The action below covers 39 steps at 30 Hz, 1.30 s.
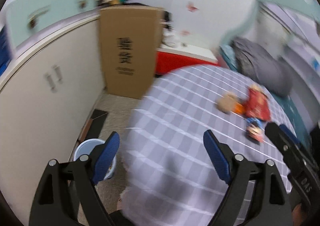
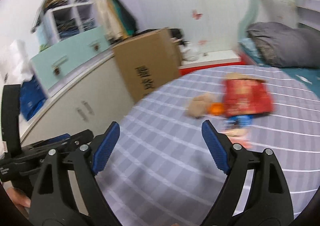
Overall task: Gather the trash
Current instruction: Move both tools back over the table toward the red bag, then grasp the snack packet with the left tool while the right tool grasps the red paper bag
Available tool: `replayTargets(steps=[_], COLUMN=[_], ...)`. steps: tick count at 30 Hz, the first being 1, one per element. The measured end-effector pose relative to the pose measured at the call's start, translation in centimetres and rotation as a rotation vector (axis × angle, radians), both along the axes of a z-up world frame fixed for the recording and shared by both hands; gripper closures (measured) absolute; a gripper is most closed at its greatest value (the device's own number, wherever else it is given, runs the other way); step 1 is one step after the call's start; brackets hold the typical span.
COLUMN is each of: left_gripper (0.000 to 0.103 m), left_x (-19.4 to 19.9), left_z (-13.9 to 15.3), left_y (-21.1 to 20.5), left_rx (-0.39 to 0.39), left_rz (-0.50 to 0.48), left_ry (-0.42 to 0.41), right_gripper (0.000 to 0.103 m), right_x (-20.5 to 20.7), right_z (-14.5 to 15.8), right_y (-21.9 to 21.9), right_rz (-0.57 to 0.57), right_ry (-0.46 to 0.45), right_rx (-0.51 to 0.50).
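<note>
Checked bedcover [image 2: 160, 166] bare beneath both hand-held grippers [image 1: 161, 152] [image 2: 160, 140] (jaws wide, empty).

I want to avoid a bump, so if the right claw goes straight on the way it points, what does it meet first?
Most likely the checked bedsheet, bare between its open fingers. The red packet and other trash lie further on and to the right, though blur makes depth uncertain.

Left tool [image 1: 161, 161]: jaws wide apart, nothing between them, angled downward. Right tool [image 2: 160, 151]: jaws wide apart, empty, tilted down. The tools sit side by side.
</note>
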<state>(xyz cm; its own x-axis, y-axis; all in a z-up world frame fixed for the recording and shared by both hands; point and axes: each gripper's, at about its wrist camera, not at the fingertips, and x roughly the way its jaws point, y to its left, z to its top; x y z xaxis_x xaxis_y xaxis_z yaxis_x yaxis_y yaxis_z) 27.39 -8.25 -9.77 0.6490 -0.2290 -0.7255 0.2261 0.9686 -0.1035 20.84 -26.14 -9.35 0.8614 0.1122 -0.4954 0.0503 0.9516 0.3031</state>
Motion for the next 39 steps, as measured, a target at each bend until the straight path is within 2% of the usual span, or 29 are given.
replayTargets(steps=[4, 10, 14, 18, 20, 22, 23, 24, 28, 33, 39], left_gripper=[0.017, 0.016, 0.016, 0.016, 0.016, 0.020, 0.029, 0.050, 0.060, 0.062, 0.062], left_x=[-0.7, -0.2, 0.6, 2.3, 3.1, 3.3, 3.2, 3.2, 2.5, 0.6, -1.0], left_z=[-0.6, -2.5, -4.1, -5.4, -6.2, -6.7, -6.7, -6.9, -6.8, -5.9, -4.5], left_y=[-7.2, -15.1, -18.9, -21.3, -22.4, -23.1, -23.2, -23.4, -23.0, -20.7, -15.8], left_rx=[0.008, 0.037, 0.072, 0.112, 0.168, 0.194, 0.195, 0.195, 0.171, 0.147, 0.097], left_rz=[-0.125, -0.235, -0.266, -0.249, -0.228, -0.243, -0.246, -0.255, -0.288, -0.316, -0.243], left_ry=[0.028, 0.078, 0.085, 0.087, 0.093, 0.099, 0.095, 0.099, 0.079, 0.080, 0.032], right_gripper=[0.020, 0.018, 0.018, 0.018, 0.017, 0.017, 0.017, 0.017, 0.017, 0.016, 0.016], right_x=[-2.5, -4.4, -4.3, -4.2, -4.1, -3.7, -3.6, -3.6, -3.4, -3.5, -3.1], right_z=[-0.5, -1.9, -3.6, -4.8, -5.2, -5.5, -5.7, -5.7, -5.8, -5.6, -5.5], right_y=[-6.3, -14.3, -18.1, -18.8, -19.1, -19.3, -19.5, -19.5, -19.7, -19.4, -17.7], right_rz=[-0.138, -0.238, -0.267, -0.251, -0.243, -0.232, -0.224, -0.219, -0.205, -0.210, -0.190], right_ry=[0.002, 0.049, 0.120, 0.138, 0.143, 0.153, 0.156, 0.157, 0.164, 0.163, 0.171], right_rx=[-0.042, 0.001, 0.052, 0.068, 0.079, 0.098, 0.112, 0.121, 0.133, 0.120, 0.098])
